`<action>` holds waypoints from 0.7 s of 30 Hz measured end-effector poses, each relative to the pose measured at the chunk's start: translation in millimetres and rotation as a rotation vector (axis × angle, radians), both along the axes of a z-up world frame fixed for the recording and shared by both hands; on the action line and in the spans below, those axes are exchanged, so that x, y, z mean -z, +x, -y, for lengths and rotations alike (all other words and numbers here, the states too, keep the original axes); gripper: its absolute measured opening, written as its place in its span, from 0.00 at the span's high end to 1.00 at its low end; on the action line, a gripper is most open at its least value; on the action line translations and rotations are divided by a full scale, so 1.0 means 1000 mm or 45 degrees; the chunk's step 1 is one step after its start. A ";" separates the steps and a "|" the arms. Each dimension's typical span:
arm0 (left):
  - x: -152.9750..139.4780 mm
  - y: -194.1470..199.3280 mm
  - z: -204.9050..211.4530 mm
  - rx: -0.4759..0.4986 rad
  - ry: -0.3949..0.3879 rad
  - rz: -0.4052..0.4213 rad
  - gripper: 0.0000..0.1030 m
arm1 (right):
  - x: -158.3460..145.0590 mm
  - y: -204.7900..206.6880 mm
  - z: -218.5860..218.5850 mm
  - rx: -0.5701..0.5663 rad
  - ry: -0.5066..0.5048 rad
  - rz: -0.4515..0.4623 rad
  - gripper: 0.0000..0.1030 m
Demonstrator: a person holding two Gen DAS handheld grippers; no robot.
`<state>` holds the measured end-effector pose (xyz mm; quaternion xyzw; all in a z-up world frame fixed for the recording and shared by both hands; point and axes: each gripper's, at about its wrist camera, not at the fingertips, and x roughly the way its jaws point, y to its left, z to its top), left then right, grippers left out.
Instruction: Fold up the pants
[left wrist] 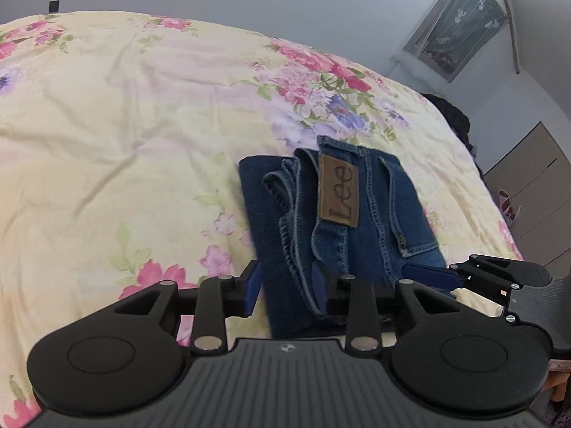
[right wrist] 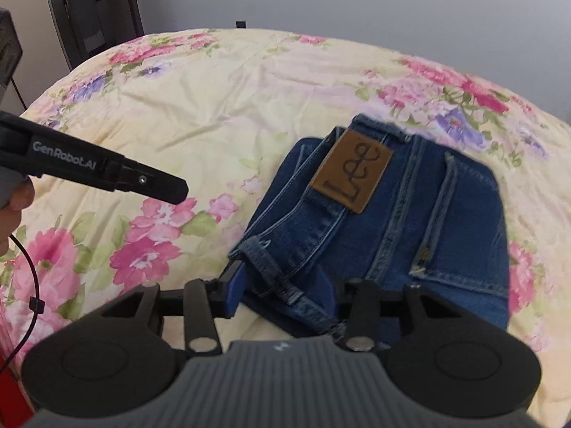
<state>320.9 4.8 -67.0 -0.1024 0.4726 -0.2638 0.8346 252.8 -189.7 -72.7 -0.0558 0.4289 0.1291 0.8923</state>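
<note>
Lying as a compact bundle on the bed, the jeans look folded, perhaps needing tidying, with left tongs and right tongs both released.

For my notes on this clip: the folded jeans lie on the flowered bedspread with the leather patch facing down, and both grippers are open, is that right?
Not quite: the leather patch faces up, its Lee lettering readable in both wrist views. The rest holds: the folded jeans lie on the flowered bedspread, and the left gripper and right gripper are open.
</note>
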 end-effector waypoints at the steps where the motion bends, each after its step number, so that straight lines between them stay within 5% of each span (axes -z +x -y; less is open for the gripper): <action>1: 0.001 0.007 0.007 0.002 -0.024 -0.004 0.58 | -0.005 0.002 0.009 0.017 -0.036 0.027 0.58; 6: 0.021 0.048 0.022 -0.132 -0.155 -0.045 0.58 | 0.003 0.018 0.062 0.155 -0.104 0.070 0.60; 9: 0.045 0.072 0.029 -0.169 -0.175 -0.081 0.64 | 0.014 0.025 0.093 0.206 -0.087 0.083 0.70; 16: 0.083 0.103 0.042 -0.166 -0.346 -0.173 0.65 | 0.041 0.039 0.134 0.266 0.024 0.101 0.70; 21: 0.092 0.114 0.061 -0.189 -0.333 -0.168 0.73 | 0.052 0.042 0.143 0.277 0.071 0.109 0.70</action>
